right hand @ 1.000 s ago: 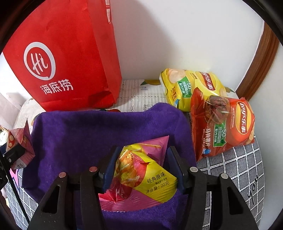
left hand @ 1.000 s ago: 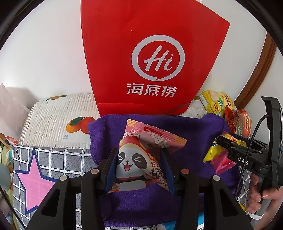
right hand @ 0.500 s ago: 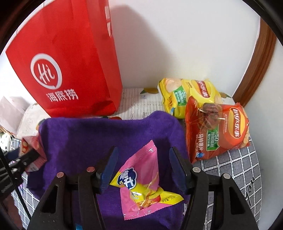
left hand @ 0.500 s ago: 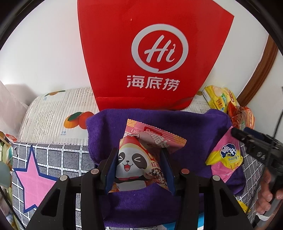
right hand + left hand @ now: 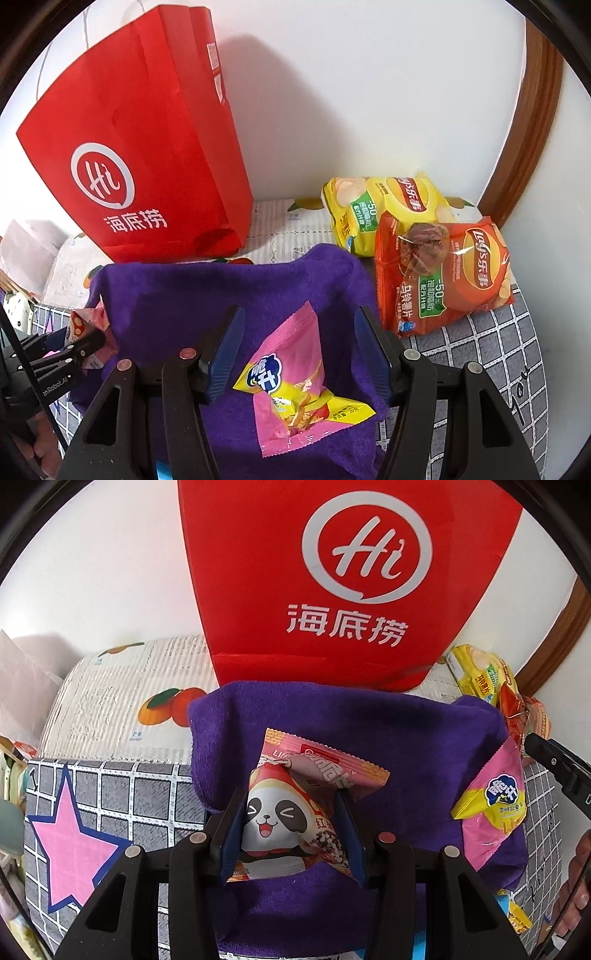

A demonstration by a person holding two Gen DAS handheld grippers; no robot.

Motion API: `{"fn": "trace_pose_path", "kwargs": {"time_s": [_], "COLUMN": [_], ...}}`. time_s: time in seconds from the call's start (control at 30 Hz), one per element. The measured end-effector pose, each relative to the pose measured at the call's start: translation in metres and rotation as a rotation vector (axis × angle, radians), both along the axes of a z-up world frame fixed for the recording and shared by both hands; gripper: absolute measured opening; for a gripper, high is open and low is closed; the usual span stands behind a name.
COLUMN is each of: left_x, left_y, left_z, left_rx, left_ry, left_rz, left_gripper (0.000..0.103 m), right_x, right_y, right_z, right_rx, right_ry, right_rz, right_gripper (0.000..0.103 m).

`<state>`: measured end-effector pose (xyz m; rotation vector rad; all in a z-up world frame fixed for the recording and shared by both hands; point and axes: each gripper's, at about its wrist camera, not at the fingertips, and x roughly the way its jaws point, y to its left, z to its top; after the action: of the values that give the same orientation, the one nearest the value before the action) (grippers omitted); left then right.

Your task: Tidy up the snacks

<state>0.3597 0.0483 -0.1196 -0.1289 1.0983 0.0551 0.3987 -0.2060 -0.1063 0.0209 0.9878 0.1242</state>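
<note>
**One packet down on the towel, one in the tongs, two chip bags untouched**

One pink snack packet (image 5: 295,384) lay flat on the purple towel (image 5: 207,295), between the blue pads of my right tongs (image 5: 297,354). Those jaws stood apart and clear of it, touching nothing. I judged that placement done.

My left tongs (image 5: 290,834) were clamped on the panda packet (image 5: 291,812), pads pressing both its sides, holding it over the towel's near-left part. That one I judged not yet set down.

Two chip bags, yellow (image 5: 384,206) and orange (image 5: 443,273), sat off the towel at its far right corner, the orange overlapping the yellow. I took them as left to sort. More packets showed at the lower right edge of the left view; too small to tell.

Room: the towel's middle and far strip were bare. The red paper bag (image 5: 147,147) stood upright just behind the far hem, against the wall. The right tongs' tip (image 5: 554,760) was near the pink packet, well apart from my left pair. Checked cloth (image 5: 147,794) lay open to the left.
</note>
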Motion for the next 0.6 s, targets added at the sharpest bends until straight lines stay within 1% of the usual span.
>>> {"fn": "trace_pose_path", "kwargs": {"time_s": [0.1, 0.2, 0.27, 0.33, 0.5, 0.6], "left_x": [0.002, 0.003, 0.002, 0.001, -0.006, -0.01], "left_y": [0.001, 0.005, 0.006, 0.007, 0.007, 0.004], "left_z": [-0.002, -0.002, 0.0, 0.004, 0.02, 0.031], "left_rx": [-0.003, -0.036, -0.044, -0.042, -0.069, -0.071], "left_ry": [0.011, 0.018, 0.016, 0.004, -0.035, -0.058], "left_rz": [0.007, 0.014, 0.016, 0.018, 0.007, 0.0], "left_gripper": [0.045, 0.045, 0.053, 0.057, 0.058, 0.058], "right_x": [0.0, -0.001, -0.002, -0.003, -0.01, -0.018], "right_y": [0.001, 0.002, 0.003, 0.003, 0.005, 0.007], "right_z": [-0.001, 0.001, 0.002, 0.006, 0.019, 0.031], "right_rx": [-0.002, 0.003, 0.004, 0.01, 0.033, 0.048], "right_ry": [0.0, -0.007, -0.015, -0.027, -0.058, -0.084], "right_rz": [0.005, 0.01, 0.012, 0.012, 0.018, 0.014], "right_gripper": [0.061, 0.061, 0.061, 0.061, 0.061, 0.061]}}
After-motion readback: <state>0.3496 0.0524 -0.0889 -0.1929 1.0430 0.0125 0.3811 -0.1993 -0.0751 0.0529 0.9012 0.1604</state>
